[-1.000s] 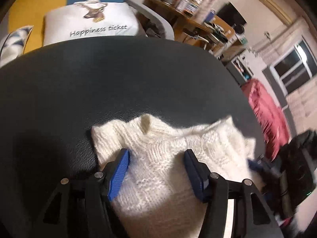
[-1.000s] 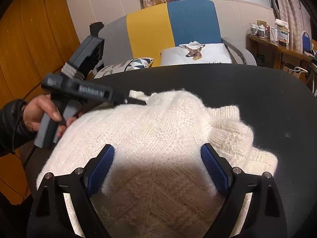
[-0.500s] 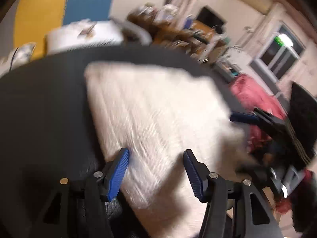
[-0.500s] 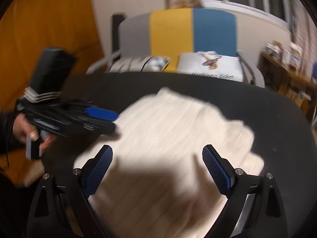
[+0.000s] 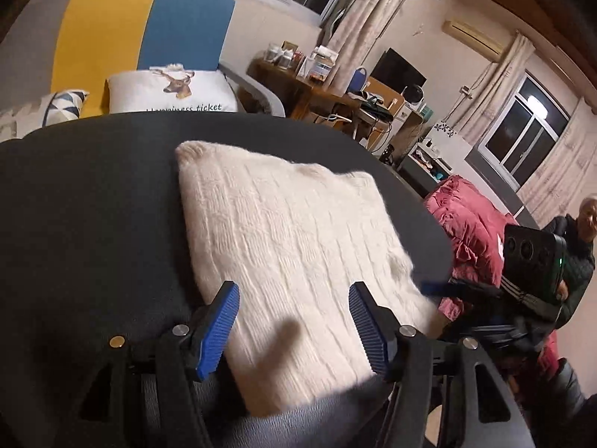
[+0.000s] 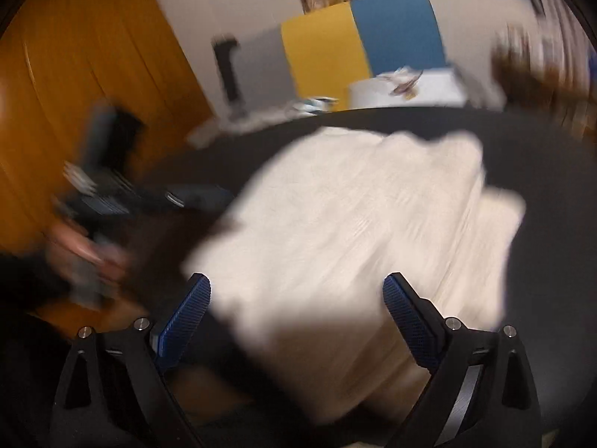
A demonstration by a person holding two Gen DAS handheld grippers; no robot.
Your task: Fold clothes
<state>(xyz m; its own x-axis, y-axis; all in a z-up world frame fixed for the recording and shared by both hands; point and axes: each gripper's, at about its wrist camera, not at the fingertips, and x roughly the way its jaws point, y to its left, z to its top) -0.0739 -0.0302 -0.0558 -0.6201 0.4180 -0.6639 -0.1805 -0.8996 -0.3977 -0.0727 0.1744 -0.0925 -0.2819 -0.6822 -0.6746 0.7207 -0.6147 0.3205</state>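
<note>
A white knit sweater point(image 5: 291, 246) lies folded into a rough rectangle on a round black table point(image 5: 93, 205). My left gripper point(image 5: 293, 298) hovers open over the sweater's near edge, its blue pads on either side with nothing pinched. In the blurred right wrist view the sweater point(image 6: 354, 231) has a lower layer sticking out on its right side. My right gripper point(image 6: 296, 287) is open above its near end. The left gripper point(image 6: 149, 201), held by a hand point(image 6: 82, 250), sits off the sweater's left side. The right gripper point(image 5: 459, 291) shows beyond the sweater's right corner.
Behind the table stands a sofa with a yellow and blue back point(image 5: 141, 26) and a deer-print pillow point(image 5: 171, 89). A cluttered wooden desk point(image 5: 317, 89) and a red blanket point(image 5: 470, 231) are to the right. A seated person point(image 5: 574, 246) is at far right. An orange wooden wall point(image 6: 74, 86) is on the left.
Both grippers have drawn back and up from the sweater, still open. The sweater, bunched a second ago, now lies as a flat folded rectangle. The right wrist view is swinging.
</note>
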